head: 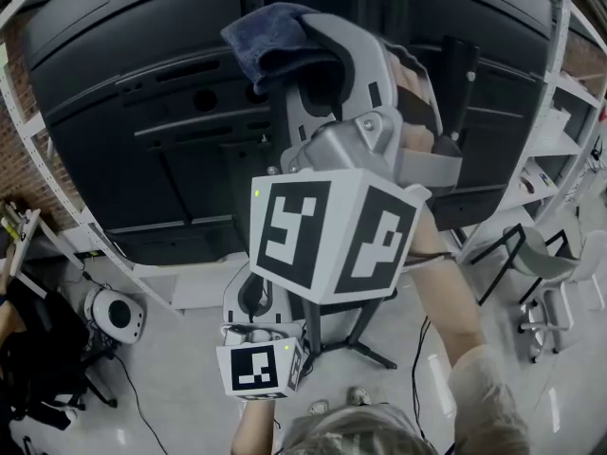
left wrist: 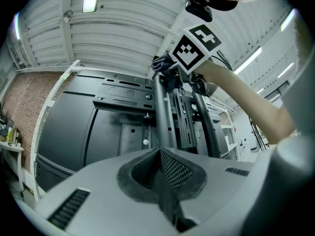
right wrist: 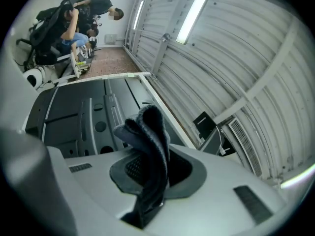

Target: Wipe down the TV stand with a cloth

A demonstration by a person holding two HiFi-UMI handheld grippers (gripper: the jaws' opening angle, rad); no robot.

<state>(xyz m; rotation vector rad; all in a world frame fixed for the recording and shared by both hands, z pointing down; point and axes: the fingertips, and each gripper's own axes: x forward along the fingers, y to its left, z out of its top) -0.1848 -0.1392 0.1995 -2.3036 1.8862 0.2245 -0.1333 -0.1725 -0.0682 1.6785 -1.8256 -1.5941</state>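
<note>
Cloth (head: 270, 41), dark blue and bunched, is clamped in my right gripper (head: 302, 64). In the right gripper view the two jaws press together on a fold of it. The rest of the cloth (right wrist: 147, 146) stands up out of the pads and droops over their tips.

I hold that gripper high against the TV stand (left wrist: 165, 117), up at the top end of its black upright poles. In the left gripper view the cloth shows as a small blue wad right beside the poles, just under the right gripper's marker cube (left wrist: 194, 48). I cannot tell whether it actually touches the metal.

The stand carries a slotted mounting bracket (left wrist: 123, 90) across the poles, and the large dark back panel of the screen (head: 142, 112) lies behind it. The stand's splayed feet (head: 356, 335) rest on the pale floor below.

My left gripper (head: 248, 297) hangs low, near the foot of the stand and well below the cloth. Its own view looks up along the poles. Its jaws (left wrist: 162, 173) are pressed flat together with nothing between them.

My right forearm (head: 446, 292) reaches up beside the stand. A round white device (head: 114, 313) sits on the floor to the left of the stand, and a chair (head: 555, 282) to the right.
</note>
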